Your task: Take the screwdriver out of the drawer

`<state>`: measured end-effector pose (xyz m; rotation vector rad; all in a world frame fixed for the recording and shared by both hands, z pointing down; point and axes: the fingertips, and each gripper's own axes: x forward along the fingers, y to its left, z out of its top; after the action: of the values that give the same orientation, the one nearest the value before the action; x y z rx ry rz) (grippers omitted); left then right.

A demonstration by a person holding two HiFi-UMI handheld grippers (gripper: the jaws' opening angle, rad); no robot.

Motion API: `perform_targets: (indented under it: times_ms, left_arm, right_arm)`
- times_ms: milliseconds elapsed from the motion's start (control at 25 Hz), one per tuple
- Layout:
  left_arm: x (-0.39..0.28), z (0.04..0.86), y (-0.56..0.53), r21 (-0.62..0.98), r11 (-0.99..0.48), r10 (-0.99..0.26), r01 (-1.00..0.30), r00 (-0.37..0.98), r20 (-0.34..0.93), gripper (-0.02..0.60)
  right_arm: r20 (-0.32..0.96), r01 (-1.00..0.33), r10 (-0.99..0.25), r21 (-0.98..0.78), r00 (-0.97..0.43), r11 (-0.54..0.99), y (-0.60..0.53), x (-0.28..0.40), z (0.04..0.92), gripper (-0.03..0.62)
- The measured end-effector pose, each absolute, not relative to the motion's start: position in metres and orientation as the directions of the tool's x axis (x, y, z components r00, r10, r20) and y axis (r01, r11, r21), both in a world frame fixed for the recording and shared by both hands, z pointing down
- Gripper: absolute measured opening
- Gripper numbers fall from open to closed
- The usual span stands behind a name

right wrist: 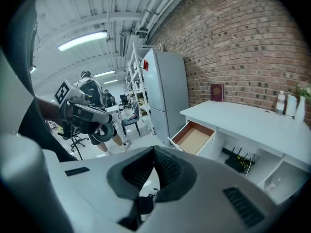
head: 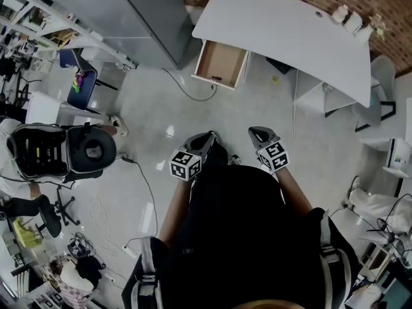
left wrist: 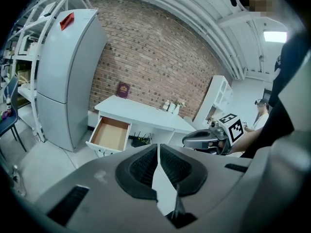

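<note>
— Wooden drawer open at twelve o'clock under the white desk, well ahead. I can't make out the screwdriver from here.

— Jaws pressed together on the left gripper and the right gripper, nothing held. Best to walk in close, then spread one before reaching in.

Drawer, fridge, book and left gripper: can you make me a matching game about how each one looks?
Things:
1. drawer
2. fridge
3. book
4. left gripper

How it looks:
a. jaws together, nothing between them
b. pulled open
c. dark red
d. tall and grey

Right pairs: 1-b, 2-d, 3-c, 4-a.
</note>
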<state>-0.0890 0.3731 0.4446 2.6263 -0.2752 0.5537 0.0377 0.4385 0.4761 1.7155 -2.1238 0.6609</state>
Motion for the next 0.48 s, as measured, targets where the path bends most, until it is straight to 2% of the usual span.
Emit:
perform_targets:
  times_ms: [480]
  left_arm:
    - [-0.059,0.448,0.337,0.403,-0.889,-0.036,-0.220,0.909,0.416,0.026]
  right_arm:
    - [0.567,-0.984,-0.806,-0.141,-0.170,0.109,0.416,0.060,0.480,0.055]
